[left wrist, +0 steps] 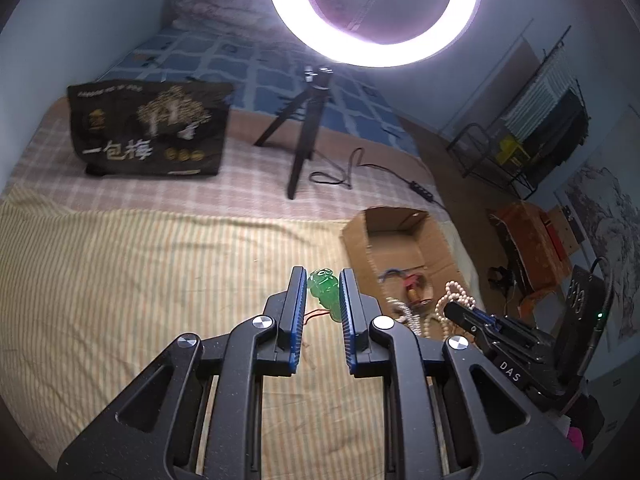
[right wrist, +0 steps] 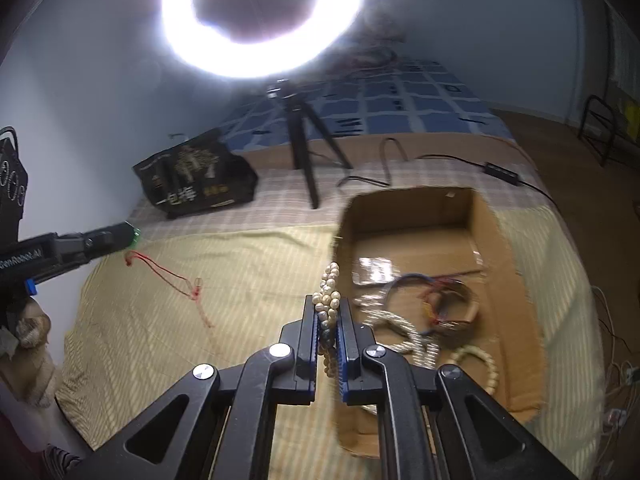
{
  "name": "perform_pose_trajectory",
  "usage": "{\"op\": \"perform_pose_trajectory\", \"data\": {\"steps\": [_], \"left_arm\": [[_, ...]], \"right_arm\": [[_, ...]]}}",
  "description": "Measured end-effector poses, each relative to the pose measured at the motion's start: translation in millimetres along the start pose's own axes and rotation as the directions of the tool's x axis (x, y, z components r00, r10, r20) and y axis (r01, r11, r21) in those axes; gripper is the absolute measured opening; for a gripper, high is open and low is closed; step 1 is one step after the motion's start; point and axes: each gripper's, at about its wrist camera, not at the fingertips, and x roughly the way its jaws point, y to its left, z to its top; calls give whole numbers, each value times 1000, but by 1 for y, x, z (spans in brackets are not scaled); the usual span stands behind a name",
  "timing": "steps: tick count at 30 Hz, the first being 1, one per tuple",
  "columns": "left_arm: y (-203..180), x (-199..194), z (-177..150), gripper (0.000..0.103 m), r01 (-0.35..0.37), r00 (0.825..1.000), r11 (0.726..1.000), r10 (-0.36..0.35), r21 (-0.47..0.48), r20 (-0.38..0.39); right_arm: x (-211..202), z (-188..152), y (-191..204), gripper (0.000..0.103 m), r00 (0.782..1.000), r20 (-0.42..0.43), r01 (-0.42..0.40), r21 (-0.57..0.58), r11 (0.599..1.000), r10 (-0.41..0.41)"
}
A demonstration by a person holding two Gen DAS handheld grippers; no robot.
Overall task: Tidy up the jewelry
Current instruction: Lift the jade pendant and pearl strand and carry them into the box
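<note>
From the left wrist, we saw our left claw (left wrist: 323, 296) nearly shut on a green pendant (left wrist: 325, 293), the carving pinched between the blue pads with its top poking out past the tips and its red cord (left wrist: 318, 315) trailing below toward the striped bed cover (left wrist: 140, 272). We judged it was held up this way to carry it to the cardboard box (left wrist: 394, 242), which lay just right of the tips. The right claw (left wrist: 454, 310) showed there with pearls draped over it.

From the right wrist, our right claw (right wrist: 329, 312) was clamped on a pearl strand (right wrist: 329, 290), beads bunched between the pads and rising beyond them. It sat at the box's left wall, near the bangles (right wrist: 434, 300) already inside, so we took it for a drop-in.
</note>
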Motion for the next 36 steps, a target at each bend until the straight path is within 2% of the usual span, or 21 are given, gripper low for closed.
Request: {"op": "perform_pose_trajectory", "data": {"steps": [10, 20, 29, 36], "left_arm": [[-57, 17, 5, 15, 48, 999, 997, -48, 61, -2], [-109, 39, 22, 15, 81, 996, 991, -84, 109, 16], [-136, 87, 31, 15, 32, 999, 985, -30, 167, -16], [-144, 120, 41, 15, -1, 999, 984, 8, 177, -36]], "right_arm": [[-15, -15, -45, 5, 999, -15, 50, 42, 998, -49], [-18, -27, -69, 5, 998, -43, 55, 58, 997, -52], [-8, -31, -82, 5, 996, -72, 53, 71, 996, -48], [-1, -37, -85, 5, 995, -94, 47, 75, 996, -40]]}}
